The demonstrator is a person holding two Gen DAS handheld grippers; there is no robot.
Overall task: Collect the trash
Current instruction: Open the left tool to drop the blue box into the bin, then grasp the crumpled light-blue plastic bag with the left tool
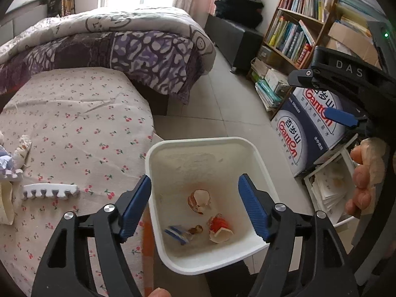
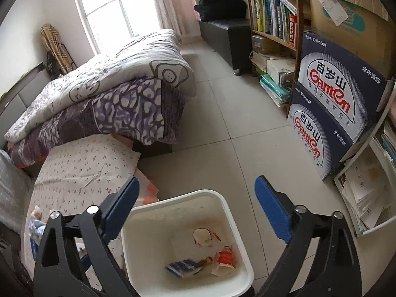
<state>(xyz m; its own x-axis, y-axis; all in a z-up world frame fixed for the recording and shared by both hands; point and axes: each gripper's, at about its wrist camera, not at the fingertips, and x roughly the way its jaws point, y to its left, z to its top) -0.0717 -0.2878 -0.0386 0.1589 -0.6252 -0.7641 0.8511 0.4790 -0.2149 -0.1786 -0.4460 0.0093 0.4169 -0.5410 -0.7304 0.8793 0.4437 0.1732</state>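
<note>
Over the white bin, which stood on the tiled floor just beside the bed's cherry-print sheet, I had both tools hanging with nothing between their pads. My left gripper stood fairly wide, its blue pads either side of the bin's mouth as the camera saw it; my right gripper was spread about as wide as it goes and likewise empty.

I judged the job well along. Four bits of trash lay on the bin's floor: a crumpled pale wrapper, an orange-and-white paper cup, a small brown scrap and a blue-and-white packet. What looked left was on the sheet: a white toothed foam strip and some small cloth or toy pieces near the left edge, though I could not tell whether those counted as trash.

The cup lay on its side, its long axis running roughly toward the camera, open mouth nearest me. The packet lay flat, its length slanting across the bin floor, left to right.
</note>
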